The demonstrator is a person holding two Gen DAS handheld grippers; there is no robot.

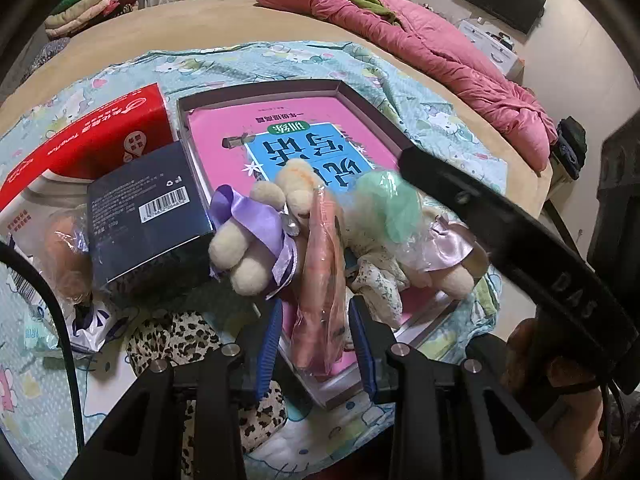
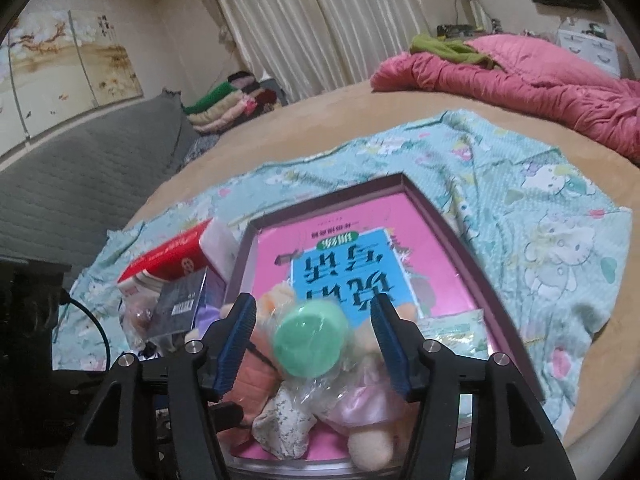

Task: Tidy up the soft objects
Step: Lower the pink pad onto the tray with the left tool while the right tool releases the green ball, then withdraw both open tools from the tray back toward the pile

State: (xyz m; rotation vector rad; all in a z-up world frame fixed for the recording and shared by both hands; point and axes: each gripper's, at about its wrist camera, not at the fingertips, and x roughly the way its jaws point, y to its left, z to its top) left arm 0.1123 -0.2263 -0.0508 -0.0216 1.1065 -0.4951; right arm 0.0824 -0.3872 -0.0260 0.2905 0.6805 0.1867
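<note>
A shallow purple-rimmed box [image 1: 360, 96] holds a pink and blue book [image 1: 320, 152]. On its near end lie cream plush dolls: one with a purple ribbon [image 1: 248, 240] and one with mint-green hair [image 1: 384, 208], both in clear plastic. My left gripper [image 1: 316, 304] is shut on a pink soft item in a plastic wrap [image 1: 324, 280], which stands between the two dolls. In the right wrist view my right gripper [image 2: 313, 300] is open, its blue pads [image 2: 236, 344] on either side of the green-haired doll [image 2: 310, 340] without touching it. The right gripper's black body [image 1: 500, 220] crosses the left wrist view.
A red tissue box [image 1: 100, 136] and a dark blue box [image 1: 148, 216] sit left of the purple box on a light blue cartoon-print sheet [image 2: 540, 240]. Leopard-print cloth [image 1: 176, 336] lies near my left gripper. A pink quilt [image 1: 440, 52] and folded clothes [image 1: 88, 4] lie farther back.
</note>
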